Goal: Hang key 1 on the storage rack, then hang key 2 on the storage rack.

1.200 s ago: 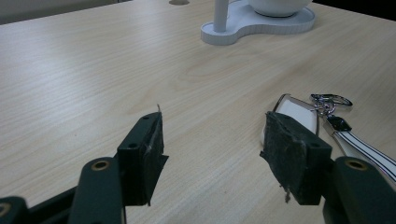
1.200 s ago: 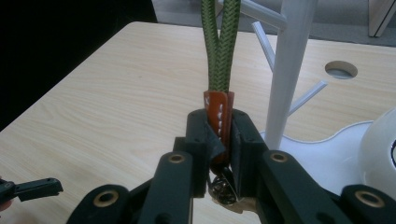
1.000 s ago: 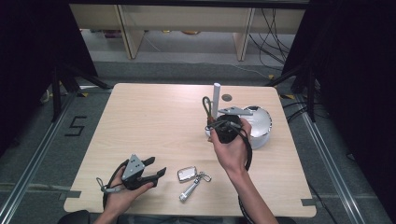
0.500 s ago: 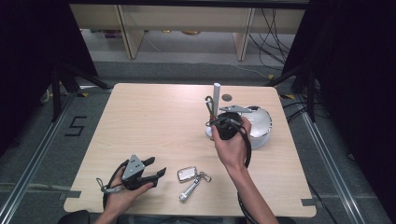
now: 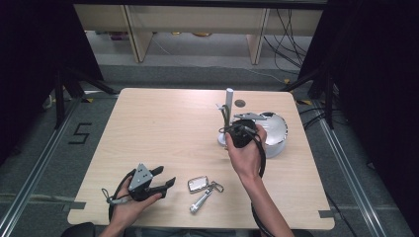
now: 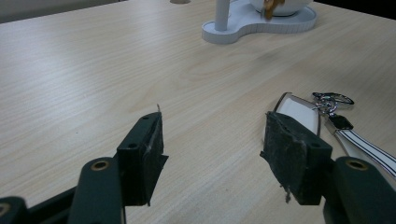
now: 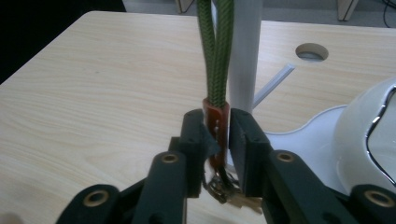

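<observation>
My right gripper (image 5: 231, 127) (image 7: 217, 135) is shut on the orange tab (image 7: 215, 122) of a key strap. The strap's green cord loop (image 7: 215, 46) (image 5: 225, 116) rises straight up, right beside the white post (image 7: 245, 51) (image 5: 230, 101) of a white stand. Metal keys hang under the jaws. The stand's white bowl (image 5: 275, 132) (image 7: 369, 140) sits just to the right. My left gripper (image 5: 165, 178) (image 6: 212, 140) rests open on the table at the near left, nothing between its fingers. A silver key fob (image 5: 197, 184) (image 6: 299, 109) with a metal charm (image 5: 200, 202) lies just to its right.
The stand's flat base (image 6: 252, 28) lies on the light wooden table (image 5: 158, 128). A round cable hole (image 5: 240, 103) (image 7: 312, 51) sits behind the post. Dark curtains and a shelf stand beyond the table's far edge.
My right hand has edged slightly forward with the strap, bringing the cord loop closer to the post. The left gripper has not moved.
</observation>
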The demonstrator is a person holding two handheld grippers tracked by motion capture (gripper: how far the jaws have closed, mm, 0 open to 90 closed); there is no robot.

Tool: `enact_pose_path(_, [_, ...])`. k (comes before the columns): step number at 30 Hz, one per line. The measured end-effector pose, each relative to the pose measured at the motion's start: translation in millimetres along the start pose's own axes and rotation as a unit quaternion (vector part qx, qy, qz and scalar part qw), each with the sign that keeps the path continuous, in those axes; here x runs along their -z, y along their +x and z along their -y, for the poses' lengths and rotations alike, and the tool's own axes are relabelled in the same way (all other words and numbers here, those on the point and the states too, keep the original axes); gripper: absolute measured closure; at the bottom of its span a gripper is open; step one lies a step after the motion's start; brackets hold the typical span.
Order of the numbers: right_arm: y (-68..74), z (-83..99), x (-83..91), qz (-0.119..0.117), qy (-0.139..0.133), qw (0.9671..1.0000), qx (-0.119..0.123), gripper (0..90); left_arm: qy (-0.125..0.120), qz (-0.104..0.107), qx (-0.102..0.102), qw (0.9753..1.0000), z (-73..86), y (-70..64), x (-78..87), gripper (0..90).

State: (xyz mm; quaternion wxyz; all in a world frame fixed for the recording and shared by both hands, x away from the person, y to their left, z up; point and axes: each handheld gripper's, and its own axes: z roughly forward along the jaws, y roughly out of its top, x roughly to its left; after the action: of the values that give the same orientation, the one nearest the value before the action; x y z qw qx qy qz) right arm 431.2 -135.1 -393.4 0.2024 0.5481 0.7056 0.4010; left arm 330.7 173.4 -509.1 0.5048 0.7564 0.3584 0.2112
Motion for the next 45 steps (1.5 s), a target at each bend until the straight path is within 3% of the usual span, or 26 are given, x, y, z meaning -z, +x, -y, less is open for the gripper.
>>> enact_pose_path(4, [-6.7, 4.7, 5.1, 0.006, 0.005, 1.0000, -0.003, 72.0, 0.000, 0.000, 0.000, 1.0000, -0.2, 0.7, -0.2, 37.6])
enact_pose_path(8, [-13.2, 14.6, 11.3, -0.007, 0.025, 0.9996, -0.012, 72.7, -0.004, 0.002, 0.005, 1.0000, -0.4, 0.4, -2.0, 37.6])
enact_pose_path(14, [-21.9, 35.5, 16.9, -0.020, 0.089, 0.9955, -0.023, 74.4, -0.002, -0.002, 0.004, 1.0000, -2.0, 1.5, -2.7, 37.6])
enact_pose_path(15, [-21.9, 40.3, 17.2, -0.015, 0.120, 0.9921, -0.034, 75.2, -0.001, -0.003, 0.004, 1.0000, -2.1, 1.4, -2.7, 37.6])
enact_pose_path(20, [-12.5, 58.9, 19.0, -0.039, 0.187, 0.9801, -0.054, 78.5, -0.002, -0.004, 0.005, 1.0000, -1.4, 1.2, -2.3, 37.6])
enact_pose_path(21, [-12.8, 64.2, 17.2, -0.054, 0.185, 0.9802, -0.045, 78.8, -0.004, -0.003, 0.005, 1.0000, -1.3, 1.6, -2.3, 37.7])
enact_pose_path(22, [-10.7, 69.3, 16.4, -0.057, 0.197, 0.9778, -0.042, 79.2, -0.004, -0.004, 0.005, 1.0000, -1.4, 1.6, -2.2, 37.7])
enact_pose_path(23, [-7.6, 71.6, 17.0, -0.050, 0.211, 0.9746, -0.054, 79.5, -0.007, -0.001, 0.006, 1.0000, -1.4, 1.8, -2.7, 37.7])
enact_pose_path(24, [-4.9, 75.6, 15.6, -0.060, 0.217, 0.9728, -0.055, 79.7, -0.008, 0.000, 0.007, 0.9999, -1.6, 1.8, -2.5, 37.7])
enact_pose_path(25, [-5.7, 77.7, 14.7, -0.067, 0.216, 0.9731, -0.042, 79.9, -0.005, -0.004, 0.005, 1.0000, -2.1, 1.5, -1.5, 37.7])
enact_pose_path(26, [-3.5, 79.6, 13.9, -0.064, 0.221, 0.9720, -0.048, 80.1, -0.006, -0.004, 0.006, 1.0000, -2.2, 1.7, -1.4, 37.7])
enact_pose_path(28, [1.1, 81.8, 15.5, -0.061, 0.240, 0.9668, -0.062, 80.5, -0.005, -0.007, 0.008, 0.9999, -2.3, 1.7, -1.1, 37.7])
enact_pose_path(29, [-0.4, 84.2, 13.1, -0.074, 0.233, 0.9687, -0.042, 80.5, -0.006, -0.006, 0.008, 0.9999, -2.2, 1.9, -1.3, 37.7])
enact_pose_path(30, [2.9, 85.0, 13.5, -0.076, 0.246, 0.9650, -0.052, 80.2, -0.007, -0.005, 0.008, 0.9999, -2.3, 2.0, -1.4, 37.7])
enact_pose_path(31, [3.6, 87.1, 12.1, -0.079, 0.249, 0.9646, -0.036, 79.8, -0.005, -0.007, 0.007, 0.9999, -2.4, 1.9, -1.1, 37.7])
enact_pose_path(33, [10.5, 89.6, 10.2, -0.097, 0.254, 0.9614, -0.039, 77.4, -0.006, -0.004, 0.008, 0.9999, -2.1, 1.3, -1.5, 37.7])
enact_pose_path(34, [17.2, 91.6, 9.6, -0.100, 0.267, 0.9576, -0.042, 75.0, -0.005, -0.004, 0.000, 1.0000, -2.5, 2.0, -1.1, 37.7])
enact_pose_path(35, [22.5, 92.3, 10.1, -0.092, 0.288, 0.9514, -0.058, 73.9, -0.007, -0.006, 0.004, 1.0000, -2.6, 1.6, -1.0, 37.7])
enact_pose_path(36, [29.0, 94.1, 9.0, -0.100, 0.297, 0.9470, -0.071, 71.6, -0.008, -0.007, 0.005, 0.9999, -2.6, 1.6, -1.0, 37.7])
enact_pose_path(39, [37.5, 98.8, 1.6, -0.115, 0.308, 0.9418, -0.069, 66.6, -0.006, -0.007, 0.005, 0.9999, -2.2, 1.7, -1.1, 37.7])
enact_pose_path(41, [43.5, 98.6, -0.3, -0.103, 0.306, 0.9418, -0.094, 65.9, -0.008, -0.006, 0.005, 0.9999, -2.1, 1.3, -1.0, 37.7])
enact_pose_path(42, [46.9, 96.2, 0.5, -0.092, 0.321, 0.9356, -0.116, 65.3, -0.006, -0.006, 0.003, 1.0000, -2.1, 1.7, -0.6, 37.7])
enact_pose_path(43, [46.7, 96.4, -1.1, -0.089, 0.317, 0.9377, -0.111, 64.2, -0.008, -0.007, 0.005, 0.9999, -2.3, 2.0, -0.6, 37.7])
enact_pose_path(44, [49.1, 96.6, -3.2, -0.078, 0.325, 0.9342, -0.126, 62.7, -0.011, -0.004, 0.005, 0.9999, -2.2, 2.7, -1.1, 37.7])
enact_pose_path(45, [50.0, 96.9, -6.0, -0.072, 0.341, 0.9287, -0.126, 62.5, -0.009, -0.007, 0.003, 0.9999, -2.6, 3.1, -0.6, 37.7])
